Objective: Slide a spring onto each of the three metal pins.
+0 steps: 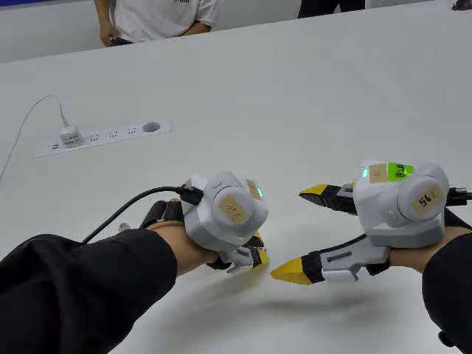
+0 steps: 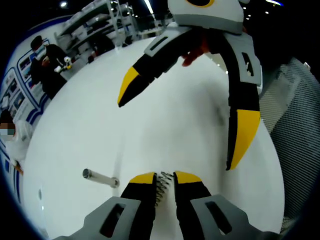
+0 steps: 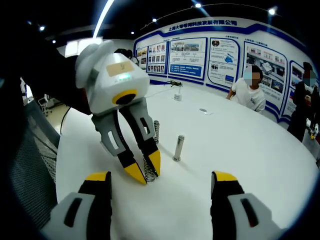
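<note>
My left gripper is shut on a small coil spring, held down at the white table. In the right gripper view the left gripper points down with the spring between its yellow tips. A bare metal pin stands upright just beyond it, and the same pin is seen left of my left jaws. Another pin behind the left gripper carries a spring. My right gripper is open with nothing in it, facing the left gripper from close by.
A white power strip with a plug and cable lies at the table's left. A black cable trails from the left gripper. A person stands at the far edge, and others sit beyond the table.
</note>
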Motion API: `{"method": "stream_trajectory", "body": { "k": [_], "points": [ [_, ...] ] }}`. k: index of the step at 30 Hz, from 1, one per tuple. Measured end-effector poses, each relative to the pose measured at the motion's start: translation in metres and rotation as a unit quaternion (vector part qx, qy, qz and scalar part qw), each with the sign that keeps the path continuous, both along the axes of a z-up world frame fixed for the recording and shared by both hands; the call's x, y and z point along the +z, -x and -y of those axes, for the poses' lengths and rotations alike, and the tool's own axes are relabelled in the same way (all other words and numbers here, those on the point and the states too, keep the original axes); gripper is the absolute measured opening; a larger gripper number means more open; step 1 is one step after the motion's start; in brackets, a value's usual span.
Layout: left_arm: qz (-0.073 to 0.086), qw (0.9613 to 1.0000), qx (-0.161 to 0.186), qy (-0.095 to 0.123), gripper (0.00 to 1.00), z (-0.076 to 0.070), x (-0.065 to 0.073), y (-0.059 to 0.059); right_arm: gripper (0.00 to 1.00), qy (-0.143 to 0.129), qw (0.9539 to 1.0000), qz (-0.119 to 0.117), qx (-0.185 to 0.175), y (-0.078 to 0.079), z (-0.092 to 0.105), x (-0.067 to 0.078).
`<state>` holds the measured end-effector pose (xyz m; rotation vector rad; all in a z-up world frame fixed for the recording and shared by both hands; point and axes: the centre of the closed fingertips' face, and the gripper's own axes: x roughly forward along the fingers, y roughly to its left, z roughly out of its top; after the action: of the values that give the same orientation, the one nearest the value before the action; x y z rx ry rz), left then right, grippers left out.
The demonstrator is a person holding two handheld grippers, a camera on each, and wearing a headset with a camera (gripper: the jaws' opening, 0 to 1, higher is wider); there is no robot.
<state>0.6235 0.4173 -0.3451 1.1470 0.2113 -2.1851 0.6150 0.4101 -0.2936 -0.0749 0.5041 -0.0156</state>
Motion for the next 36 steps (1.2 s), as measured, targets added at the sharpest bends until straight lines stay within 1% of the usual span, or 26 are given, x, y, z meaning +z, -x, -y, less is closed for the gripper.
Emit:
{"method": "stream_trajectory", "body": {
  "k": [4,6,13,16,18,23,25,29,33,36],
  "points": [
    [0.002,1.0000,0.003,-0.003,0.13,-0.0003,-0.0011,-0.0018,0.83,0.000,1.0000,0.001,0.000,0.0002,-0.0001,0.0001],
    [0.003,1.0000,0.006,-0.005,0.12,-0.0005,-0.0016,-0.0029,0.83,-0.001,1.0000,0.001,0.000,0.0002,-0.0001,0.0002],
    [0.002,0.9999,0.014,-0.008,0.11,0.0000,-0.0025,-0.0040,0.83,-0.001,1.0000,0.001,0.001,0.0002,-0.0007,0.0002],
    [-0.005,0.9998,0.018,-0.012,0.13,0.0006,-0.0025,-0.0023,0.83,-0.001,1.0000,0.001,0.000,0.0004,0.0000,0.0004],
    [-0.004,0.9997,0.020,-0.014,0.14,0.0009,-0.0032,-0.0021,0.83,-0.001,1.0000,0.001,0.000,0.0005,0.0001,0.0003],
    [-0.009,0.9994,0.030,-0.017,0.13,0.0033,-0.0038,-0.0017,0.83,-0.001,1.0000,0.001,0.000,0.0003,0.0003,0.0003],
    [-0.008,0.9993,0.032,-0.018,0.11,0.0026,-0.0036,-0.0020,0.83,0.000,1.0000,0.001,0.001,0.0002,0.0002,0.0001],
    [-0.005,0.9992,0.034,-0.018,0.11,0.0020,-0.0034,-0.0026,0.83,0.000,1.0000,0.001,0.002,-0.0001,-0.0004,0.0003],
    [-0.007,0.9991,0.038,-0.016,0.11,0.0018,-0.0002,-0.0034,0.83,0.001,1.0000,0.001,0.002,-0.0001,-0.0004,0.0003],
    [-0.011,0.9990,0.041,-0.009,0.11,0.0021,0.0060,-0.0044,0.83,0.001,1.0000,0.001,0.003,-0.0003,-0.0008,0.0006]
  ]
}}
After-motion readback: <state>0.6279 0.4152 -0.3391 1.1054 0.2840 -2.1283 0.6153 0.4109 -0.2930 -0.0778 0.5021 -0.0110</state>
